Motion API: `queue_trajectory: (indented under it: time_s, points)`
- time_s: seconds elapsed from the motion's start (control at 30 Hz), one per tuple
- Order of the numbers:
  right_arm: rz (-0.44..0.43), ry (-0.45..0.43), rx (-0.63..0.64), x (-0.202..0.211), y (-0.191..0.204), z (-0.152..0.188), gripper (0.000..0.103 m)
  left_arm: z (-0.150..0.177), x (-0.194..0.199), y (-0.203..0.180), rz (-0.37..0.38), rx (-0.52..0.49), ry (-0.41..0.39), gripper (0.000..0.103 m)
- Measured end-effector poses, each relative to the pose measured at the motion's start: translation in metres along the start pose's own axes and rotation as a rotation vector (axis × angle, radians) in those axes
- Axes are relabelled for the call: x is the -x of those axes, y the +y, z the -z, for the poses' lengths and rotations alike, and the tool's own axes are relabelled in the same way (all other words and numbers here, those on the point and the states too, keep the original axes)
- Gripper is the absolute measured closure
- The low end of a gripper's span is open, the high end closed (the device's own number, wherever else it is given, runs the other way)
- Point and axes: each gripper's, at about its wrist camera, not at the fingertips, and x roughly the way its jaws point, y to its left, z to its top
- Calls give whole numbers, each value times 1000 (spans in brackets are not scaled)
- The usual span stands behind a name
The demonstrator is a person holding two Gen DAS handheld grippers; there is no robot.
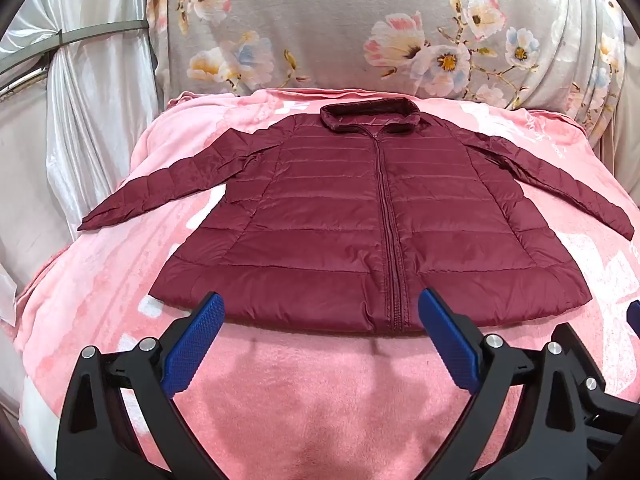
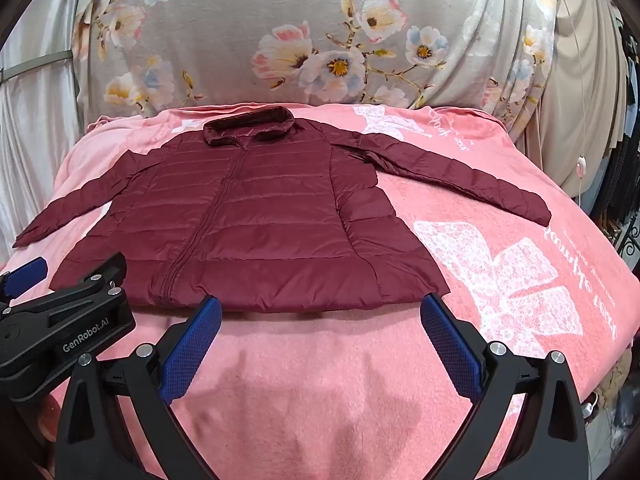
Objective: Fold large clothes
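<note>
A maroon quilted jacket (image 1: 340,220) lies flat and zipped on a pink blanket (image 1: 300,400), collar at the far side, both sleeves spread outward. In the right wrist view the same jacket (image 2: 248,224) sits left of centre. My left gripper (image 1: 320,308) is open, held above the near hem beside the zip, nothing between its blue pads. My right gripper (image 2: 320,312) is open too, above the hem's right part and the blanket (image 2: 320,400) in front of it. The left gripper's black body (image 2: 60,320) shows at the lower left of the right wrist view.
A grey flowered cloth (image 1: 360,32) rises behind the blanket. Pale shiny curtains (image 1: 80,100) hang at the left. In the right wrist view, beige fabric (image 2: 580,100) and a white cord (image 2: 580,168) hang at the right. Bare pink blanket with white print (image 2: 500,280) lies right of the jacket.
</note>
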Motion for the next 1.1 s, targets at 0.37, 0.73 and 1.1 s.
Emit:
queue_trajectory:
  time_s: [0.37,0.73,1.1]
  points:
    - [0,-3,0,-1,1,1,5,-3,8,5,0,1,3,8]
    - [1,0,1,-5,2,3,5,2,-3,7,1,4,11,8]
    - [1,4,0,0,1,-3,5,2,-4,8,2,5,12,8]
